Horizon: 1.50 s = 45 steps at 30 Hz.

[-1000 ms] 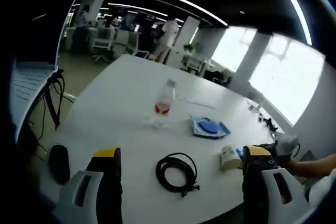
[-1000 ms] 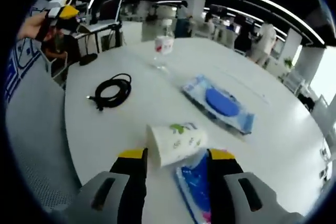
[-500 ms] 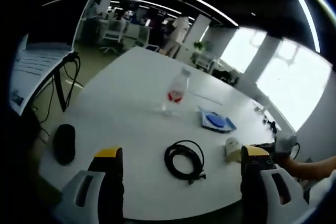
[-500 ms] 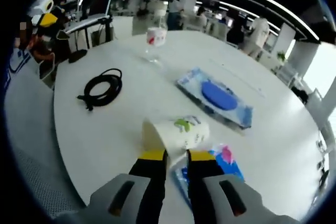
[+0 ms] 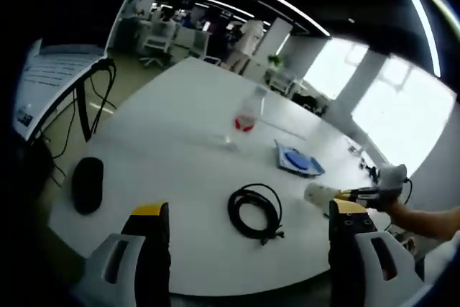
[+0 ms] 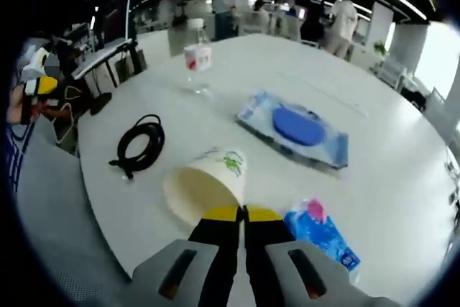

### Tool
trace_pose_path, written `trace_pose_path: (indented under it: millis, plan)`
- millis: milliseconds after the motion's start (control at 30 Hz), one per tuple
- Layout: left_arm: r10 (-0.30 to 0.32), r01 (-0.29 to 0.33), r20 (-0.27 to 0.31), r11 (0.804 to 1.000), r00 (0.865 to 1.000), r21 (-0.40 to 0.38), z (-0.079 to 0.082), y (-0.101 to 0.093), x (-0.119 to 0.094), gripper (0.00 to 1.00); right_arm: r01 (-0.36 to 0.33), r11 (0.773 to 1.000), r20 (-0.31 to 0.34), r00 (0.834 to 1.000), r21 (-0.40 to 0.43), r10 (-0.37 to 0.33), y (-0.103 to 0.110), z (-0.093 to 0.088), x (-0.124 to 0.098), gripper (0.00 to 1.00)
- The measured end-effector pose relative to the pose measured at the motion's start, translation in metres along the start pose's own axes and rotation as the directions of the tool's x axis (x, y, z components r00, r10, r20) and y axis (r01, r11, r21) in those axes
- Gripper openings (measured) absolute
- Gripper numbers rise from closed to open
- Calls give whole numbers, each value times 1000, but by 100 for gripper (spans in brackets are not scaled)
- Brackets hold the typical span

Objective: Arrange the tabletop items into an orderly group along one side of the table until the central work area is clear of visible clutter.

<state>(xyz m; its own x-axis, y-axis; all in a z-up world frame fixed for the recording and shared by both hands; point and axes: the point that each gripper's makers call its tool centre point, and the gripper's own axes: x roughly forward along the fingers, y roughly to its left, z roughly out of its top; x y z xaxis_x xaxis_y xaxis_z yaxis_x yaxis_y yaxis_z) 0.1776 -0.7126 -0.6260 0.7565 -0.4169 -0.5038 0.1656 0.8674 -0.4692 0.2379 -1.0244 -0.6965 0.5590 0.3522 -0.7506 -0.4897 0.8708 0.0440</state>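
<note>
Right gripper view: right hand-held gripper pinches cup by its rim, off the desk, for regrouping. Left hand-held gripper wide, empty, above cable.

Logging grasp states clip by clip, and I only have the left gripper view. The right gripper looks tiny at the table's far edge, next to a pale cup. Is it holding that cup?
Observer: Yes. In the right gripper view the right gripper has its jaws shut on the rim of the paper cup, which is tipped with its open mouth towards the camera.
Operator: Anything beside it that I can't make out?
Observer: A small blue packet with a pink mark lies on the table, just right of the jaws in that view and apart from the cup.
Operator: Any print on the cup?
Observer: A green design on its side.
</note>
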Motion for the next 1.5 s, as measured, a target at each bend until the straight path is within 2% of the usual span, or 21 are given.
trace_pose_path:
  millis: [133,200,333,600,800,900,1000,1167,1233,1333,1400,1433,1467,1500]
  plan:
    - [3,-3,-5,1000,1000,26,-2,1,0,91,-12,1000,-24,1000,17,12,-4,23,8,0]
    - [-8,8,3,1000,1000,29,-1,-1,0,91,-39,997,-29,999,70,41,-1,33,13,0]
    - [-22,21,26,999,999,42,4,-2,-1,91,-47,998,-43,998,47,49,4,50,21,0]
    - [-21,20,38,1000,999,13,-2,8,-1,90,-44,995,-41,998,93,48,13,89,54,0]
    - [-21,21,44,1000,999,6,-4,11,-6,90,-68,992,-118,990,106,80,19,104,75,0]
    - [-14,14,38,1000,999,0,-9,17,-8,90,-78,981,-174,979,176,109,17,107,83,0]
    - [-16,16,41,1000,999,-9,-10,18,-9,90,-90,976,-237,962,198,137,18,104,88,0]
    - [-41,40,19,998,999,46,-12,12,-1,90,-93,971,-272,950,220,152,22,111,99,0]
    - [-70,70,-11,991,998,114,-13,3,8,89,-94,968,-285,945,232,160,23,112,100,0]
    - [-124,135,-61,969,990,208,-12,-16,27,89,-84,959,-310,935,272,170,25,115,103,0]
    - [-118,124,-42,966,992,225,-3,-23,39,85,-81,956,-323,930,282,174,26,117,102,0]
    - [-110,119,-49,949,993,293,2,-24,45,83,-80,955,-324,930,286,175,27,118,101,0]
    - [-107,119,-51,918,993,377,7,-29,51,81,-82,952,-327,928,294,180,28,118,100,0]
    - [-99,112,-53,850,994,515,15,-36,64,79,-86,949,-335,923,305,191,31,117,99,0]
